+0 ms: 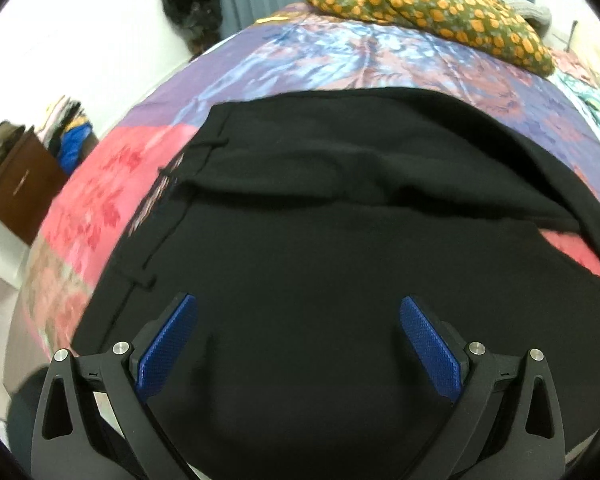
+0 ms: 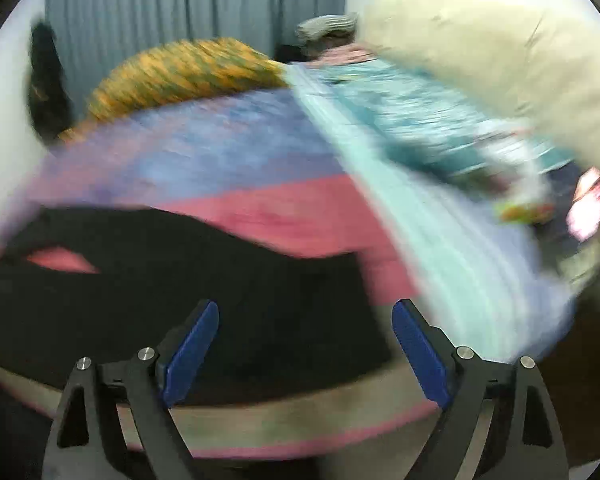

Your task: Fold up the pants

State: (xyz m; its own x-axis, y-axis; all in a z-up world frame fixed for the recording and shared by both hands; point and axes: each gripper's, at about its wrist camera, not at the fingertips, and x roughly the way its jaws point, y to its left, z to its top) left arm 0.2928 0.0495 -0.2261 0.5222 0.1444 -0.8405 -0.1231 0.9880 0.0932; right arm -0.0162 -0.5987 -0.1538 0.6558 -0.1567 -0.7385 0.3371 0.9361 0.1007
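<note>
Black pants [image 1: 320,240] lie spread on the patchwork bedspread [image 1: 112,184], waistband with belt loops at the left, one fold lying across the upper part. My left gripper [image 1: 298,308] is open and empty just above the pants near the front edge of the bed. In the blurred right wrist view the pants [image 2: 180,292] lie in the lower left, and my right gripper [image 2: 304,312] is open and empty above their right end near the bed's front edge.
An orange-spotted pillow [image 1: 432,8] lies at the head of the bed. A brown box [image 1: 20,188] with piled clothes stands on the floor at the left. A teal patterned cloth [image 2: 420,128] and a beige cover [image 2: 500,60] lie at the right. Grey curtains [image 2: 180,4] hang behind.
</note>
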